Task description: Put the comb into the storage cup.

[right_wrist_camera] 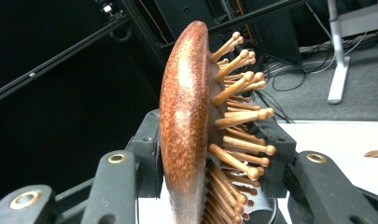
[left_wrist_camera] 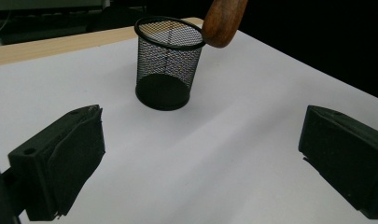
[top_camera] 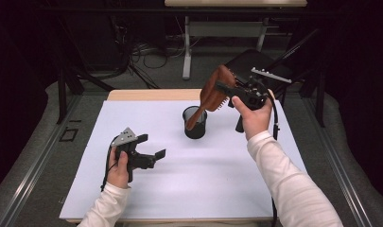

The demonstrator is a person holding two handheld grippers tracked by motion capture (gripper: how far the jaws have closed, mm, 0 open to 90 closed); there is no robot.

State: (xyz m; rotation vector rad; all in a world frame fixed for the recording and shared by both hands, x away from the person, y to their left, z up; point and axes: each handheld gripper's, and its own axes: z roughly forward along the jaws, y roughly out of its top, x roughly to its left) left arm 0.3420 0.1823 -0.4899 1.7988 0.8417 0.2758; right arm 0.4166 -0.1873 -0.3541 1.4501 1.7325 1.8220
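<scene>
The right gripper (top_camera: 227, 90) is clamped on the head of a brown wooden paddle hairbrush with round-tipped wooden pins (top_camera: 212, 94) — in the right gripper view its black jaws press the brush (right_wrist_camera: 189, 121) from both sides, one on the smooth speckled back, the other among the pins. The brush hangs tilted above the black wire-mesh cylindrical pen cup (top_camera: 195, 122), handle downward, and the handle's end dips inside the cup's rim on its left side. In the left gripper view the rounded handle tip (left_wrist_camera: 222, 21) sits right at the cup's (left_wrist_camera: 165, 63) rim.

The left gripper (top_camera: 151, 147) is spread wide with nothing between its jaws, held over the white table mat (top_camera: 189, 179) in front of the cup and to its left, well apart from it. The cup stands upright on the mat, near its far edge.

No brand, label or readable writing is visible on the brush, the cup or the grippers.
</scene>
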